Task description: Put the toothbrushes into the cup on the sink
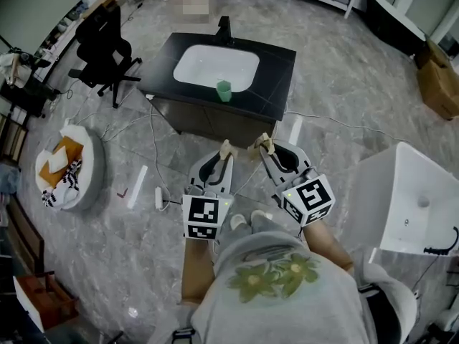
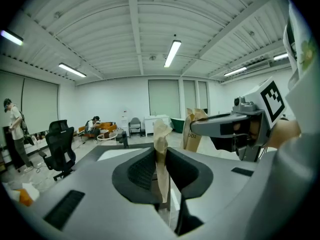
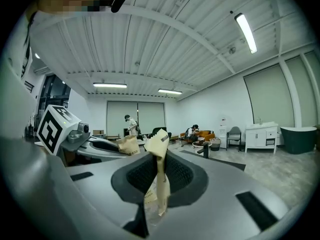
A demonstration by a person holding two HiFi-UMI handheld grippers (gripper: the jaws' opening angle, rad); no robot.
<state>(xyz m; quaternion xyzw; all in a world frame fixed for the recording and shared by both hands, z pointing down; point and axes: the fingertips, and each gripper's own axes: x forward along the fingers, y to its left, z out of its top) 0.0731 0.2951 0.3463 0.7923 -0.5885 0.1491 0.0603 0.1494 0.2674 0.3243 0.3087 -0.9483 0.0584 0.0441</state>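
Note:
In the head view a green cup (image 1: 224,90) stands on the front rim of the white basin in the black sink counter (image 1: 280,63), well ahead of both grippers. My left gripper (image 1: 226,150) is shut on a toothbrush in a brown paper wrapper (image 2: 161,134), which stands up between the jaws. My right gripper (image 1: 265,143) is shut on a second paper-wrapped toothbrush (image 3: 159,143). The two grippers are held side by side above the floor, short of the counter. The right gripper (image 2: 199,126) also shows in the left gripper view.
A black faucet (image 1: 224,27) stands at the basin's back. A black office chair (image 1: 106,45) is left of the counter. A round basket of cloths (image 1: 68,169), cables and a power strip (image 1: 158,196) lie on the floor. A white tub (image 1: 412,199) stands at the right.

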